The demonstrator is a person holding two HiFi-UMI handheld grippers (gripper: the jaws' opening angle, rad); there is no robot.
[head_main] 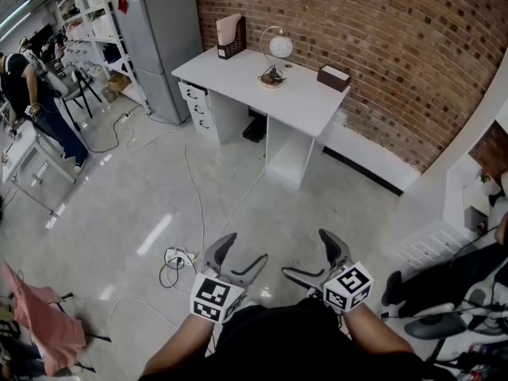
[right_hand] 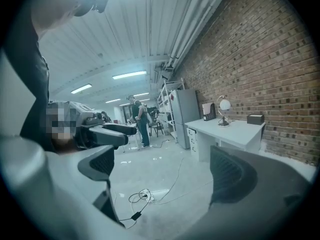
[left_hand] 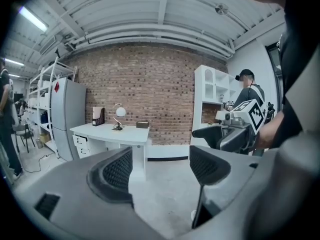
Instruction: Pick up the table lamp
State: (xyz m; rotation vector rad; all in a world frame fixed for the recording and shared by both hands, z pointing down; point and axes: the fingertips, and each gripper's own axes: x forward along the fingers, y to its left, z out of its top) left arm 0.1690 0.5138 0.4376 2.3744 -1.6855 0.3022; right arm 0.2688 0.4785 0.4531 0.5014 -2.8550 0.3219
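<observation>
**Grey jaws wide and empty, lamp untouched across the room**

Both pairs of jaws are held wide apart, with nothing between them. Through the left gripper [left_hand: 161, 166] only bare floor [head_main: 159, 189] and the far furniture are seen. Through the right gripper [right_hand: 162, 169] only floor and a loose cable [right_hand: 142, 196] are seen. In the head view the two are carried side by side, close to the person's body and aimed roughly forward.

The table lamp [head_main: 280, 46] is found well apart from both, upright on the white surface [head_main: 305, 98] set against the brick wall [head_main: 381, 38]. It is flanked by a file holder [head_main: 231, 36] on one side and a small dark box [head_main: 333, 76] on the other, and neither is touching it. A broad stretch of floor lies between the jaws and that surface.

No part of the task can be judged as done (the jaws merely stand ready for a grasp). The approach across the floor, the closing of one pair of jaws on the lamp and the lift are all left. Which gripper is meant for the grasp cannot be told.
</observation>
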